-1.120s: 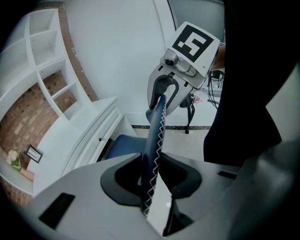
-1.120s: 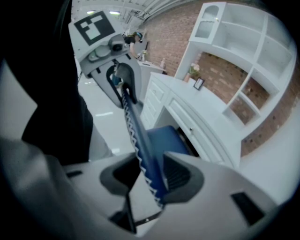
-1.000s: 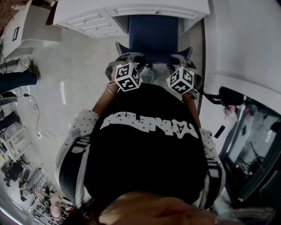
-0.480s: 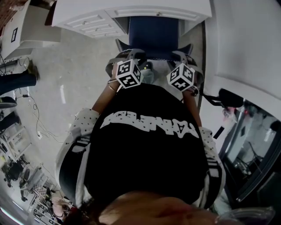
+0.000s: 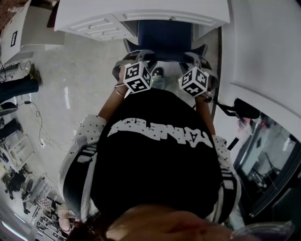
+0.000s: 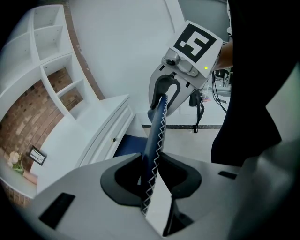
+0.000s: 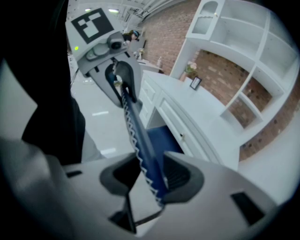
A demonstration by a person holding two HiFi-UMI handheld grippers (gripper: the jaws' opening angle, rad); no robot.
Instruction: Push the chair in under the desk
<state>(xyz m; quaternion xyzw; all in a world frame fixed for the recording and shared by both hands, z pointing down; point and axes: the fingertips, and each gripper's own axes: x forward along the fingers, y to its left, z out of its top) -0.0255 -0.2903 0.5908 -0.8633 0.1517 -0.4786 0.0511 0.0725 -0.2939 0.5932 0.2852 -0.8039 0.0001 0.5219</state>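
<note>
– While the chair (image 5: pixel 164 40) is viewed from above, where is it found?
– Its blue seat is seen partly tucked beneath the white desk (image 5: pixel 141 8), beside the desk's drawers (image 5: pixel 101 26). Its backrest (image 6: pixel 157 126) is left standing out on the person's side.

– How is it held?
– The left gripper (image 6: pixel 151 174) is closed partway, with its pads pressed on the thin top edge of the backrest near one corner. The right gripper (image 7: pixel 149 174) is clamped the same way near the other corner. Nothing else is gripped.

– How is it expected to handle?
– Padded upholstery with white zigzag stitching is shown, so a slightly yielding skin over a stiff frame is judged likely. Some weight is to be expected. The feet cannot be made out, so rolling or sliding cannot be told. The top edge, taken at both corners, is judged the best hold, so that the push is kept even and twisting is avoided.

– Can any writing be read?
– White lettering is printed across the black top (image 5: pixel 160 132), but it is seen upside down and cannot be read reliably. Only black-and-white square patterns are carried on the marker cubes (image 5: pixel 137 77). A small framed card (image 7: pixel 195 82) on the desk is too small to be read.
</note>
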